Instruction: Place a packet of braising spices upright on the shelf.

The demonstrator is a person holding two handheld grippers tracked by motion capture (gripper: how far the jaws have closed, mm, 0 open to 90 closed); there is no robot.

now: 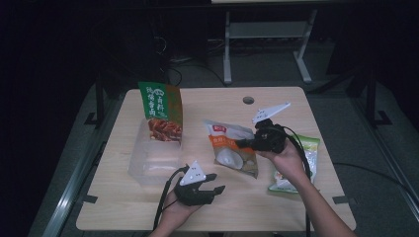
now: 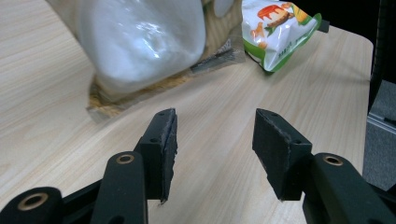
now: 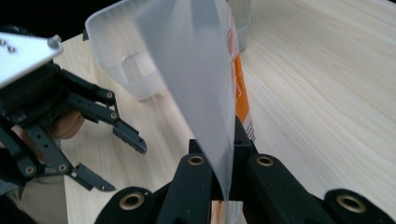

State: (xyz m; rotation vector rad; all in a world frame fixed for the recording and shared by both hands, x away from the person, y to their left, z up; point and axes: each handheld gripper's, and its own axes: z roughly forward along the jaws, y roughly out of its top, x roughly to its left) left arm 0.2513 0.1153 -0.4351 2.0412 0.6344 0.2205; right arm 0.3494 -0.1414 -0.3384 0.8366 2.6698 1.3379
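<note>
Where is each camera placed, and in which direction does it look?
High view: above the person's side, looking forward and down at the table; both forearms enter from below.
Left gripper view: on the left gripper, looking along its open jaws over the tabletop.
Right gripper view: on the right gripper, jaws shut on the orange-and-white pouch; the left gripper appears beyond.
Shared: the pouch and the clear plastic container.

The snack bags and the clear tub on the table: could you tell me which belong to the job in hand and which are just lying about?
In the job:
- white-and-orange bag, clamped in right gripper
- clear tub
- left gripper, open

Lying about:
- green-edged bag
- green-and-orange bag in the tub
</note>
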